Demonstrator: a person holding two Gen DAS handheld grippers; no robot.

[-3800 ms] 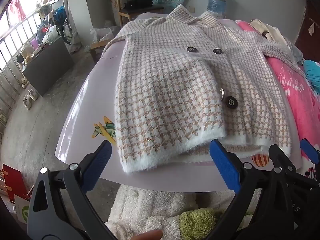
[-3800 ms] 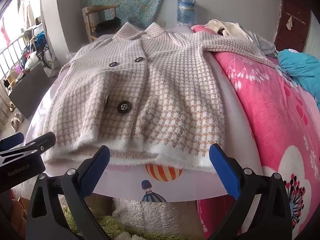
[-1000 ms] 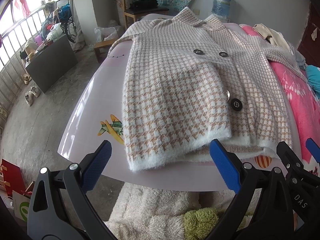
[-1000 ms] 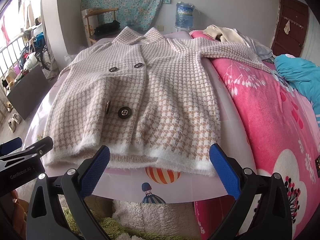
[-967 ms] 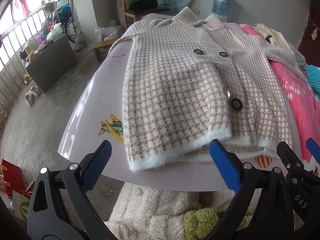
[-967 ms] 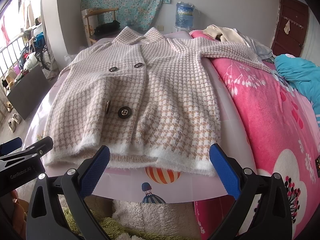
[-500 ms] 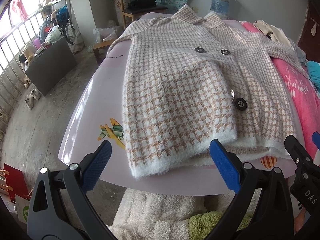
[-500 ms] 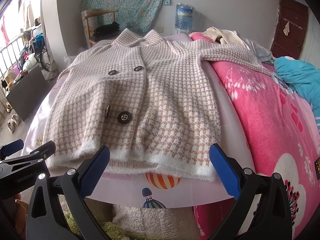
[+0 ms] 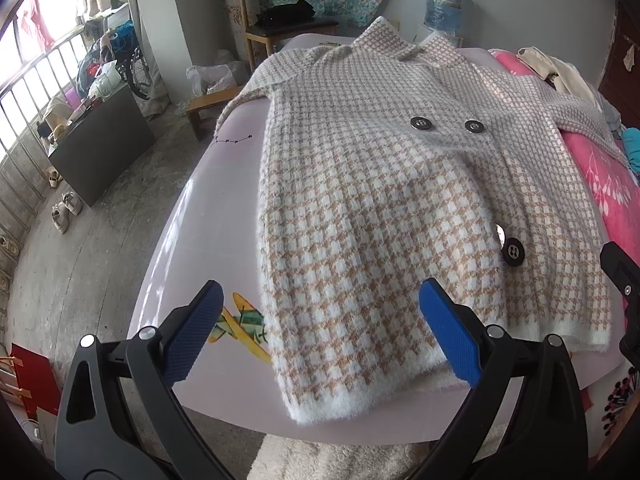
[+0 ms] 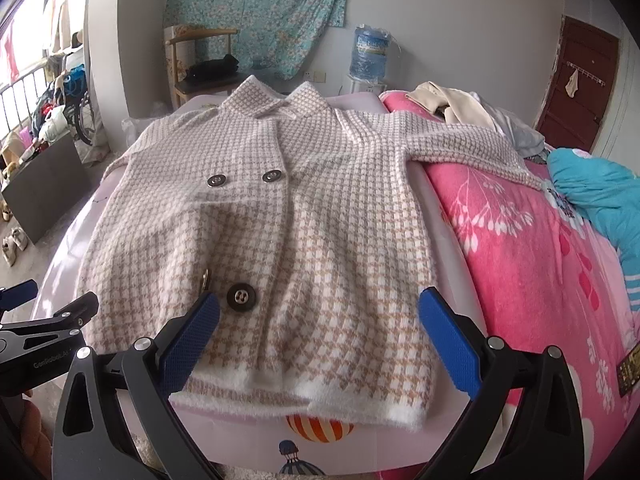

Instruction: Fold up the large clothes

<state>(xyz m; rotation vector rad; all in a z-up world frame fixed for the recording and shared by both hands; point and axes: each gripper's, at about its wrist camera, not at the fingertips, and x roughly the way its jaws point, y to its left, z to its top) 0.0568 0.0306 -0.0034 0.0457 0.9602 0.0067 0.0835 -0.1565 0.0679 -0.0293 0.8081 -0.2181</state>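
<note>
A beige-and-white houndstooth coat (image 9: 392,208) with dark buttons lies front up on a pale lilac board (image 9: 192,248); it also shows in the right wrist view (image 10: 280,232). Its white fuzzy hem (image 10: 304,396) faces me. One sleeve (image 10: 472,148) stretches right over a pink blanket (image 10: 540,264). My left gripper (image 9: 320,336) is open over the hem's left corner. My right gripper (image 10: 320,332) is open over the hem's right part. Neither holds anything.
A wooden chair (image 9: 276,20) and a water bottle (image 10: 370,56) stand behind the board. A blue blanket (image 10: 600,200) and loose clothes (image 10: 460,108) lie at the right. A dark box (image 9: 100,144) stands on the floor at the left. A fluffy rug (image 9: 340,456) lies below the board's edge.
Both grippers have moved forward and up over the coat's hem. The jaws stay open. The coat has not moved.
</note>
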